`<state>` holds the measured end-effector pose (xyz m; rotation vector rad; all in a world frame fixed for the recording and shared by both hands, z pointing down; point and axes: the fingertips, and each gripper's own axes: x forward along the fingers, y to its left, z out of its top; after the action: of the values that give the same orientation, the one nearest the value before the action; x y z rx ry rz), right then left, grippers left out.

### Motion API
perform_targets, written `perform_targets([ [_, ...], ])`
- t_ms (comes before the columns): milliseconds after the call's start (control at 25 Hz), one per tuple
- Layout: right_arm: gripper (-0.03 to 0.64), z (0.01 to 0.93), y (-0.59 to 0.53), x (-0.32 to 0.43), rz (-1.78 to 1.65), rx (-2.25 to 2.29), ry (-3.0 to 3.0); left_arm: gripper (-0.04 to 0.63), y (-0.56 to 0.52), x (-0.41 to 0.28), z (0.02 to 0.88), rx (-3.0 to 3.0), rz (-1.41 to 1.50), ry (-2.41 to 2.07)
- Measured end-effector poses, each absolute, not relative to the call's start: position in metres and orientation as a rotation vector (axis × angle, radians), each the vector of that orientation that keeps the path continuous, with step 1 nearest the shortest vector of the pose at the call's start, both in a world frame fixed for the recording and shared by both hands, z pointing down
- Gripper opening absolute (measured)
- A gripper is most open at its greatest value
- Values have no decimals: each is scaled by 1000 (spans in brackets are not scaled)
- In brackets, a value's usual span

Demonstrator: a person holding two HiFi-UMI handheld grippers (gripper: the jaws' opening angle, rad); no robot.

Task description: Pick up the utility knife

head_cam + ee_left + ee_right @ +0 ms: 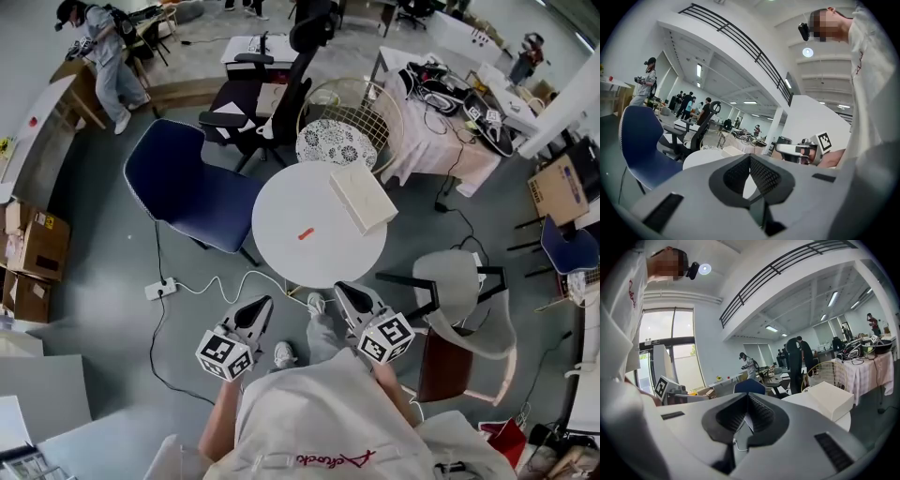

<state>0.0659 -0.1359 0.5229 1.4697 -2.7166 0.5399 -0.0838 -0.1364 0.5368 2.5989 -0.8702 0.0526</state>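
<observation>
The utility knife (306, 233) is a small red-orange thing lying near the middle of the round white table (281, 202) in the head view. Neither gripper view shows it. My left gripper (262, 302) and right gripper (343, 289) hover side by side just short of the table's near edge, above the floor, both pointing toward it. Each is shut with nothing between its jaws. The left gripper view (750, 157) and right gripper view (748, 397) show the jaw tips meeting, with the table's top (801, 401) beyond them.
A white box (362, 198) lies on the table's right side. A blue chair (187, 183) stands left of the table, a black office chair (272, 103) and a wire chair (352, 117) behind it, a grey chair (464, 300) to the right. A power strip (159, 289) and cable lie on the floor.
</observation>
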Motion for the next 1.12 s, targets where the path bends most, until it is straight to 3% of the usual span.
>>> perform_targets([
  [440,18,537,-224,89,607,1295,-2766,12,-205,-43,542,2526,65,-959],
  [1120,18,636,-219,88,989,1202,-2589,12,-201,-44,609,2323,179,-943],
])
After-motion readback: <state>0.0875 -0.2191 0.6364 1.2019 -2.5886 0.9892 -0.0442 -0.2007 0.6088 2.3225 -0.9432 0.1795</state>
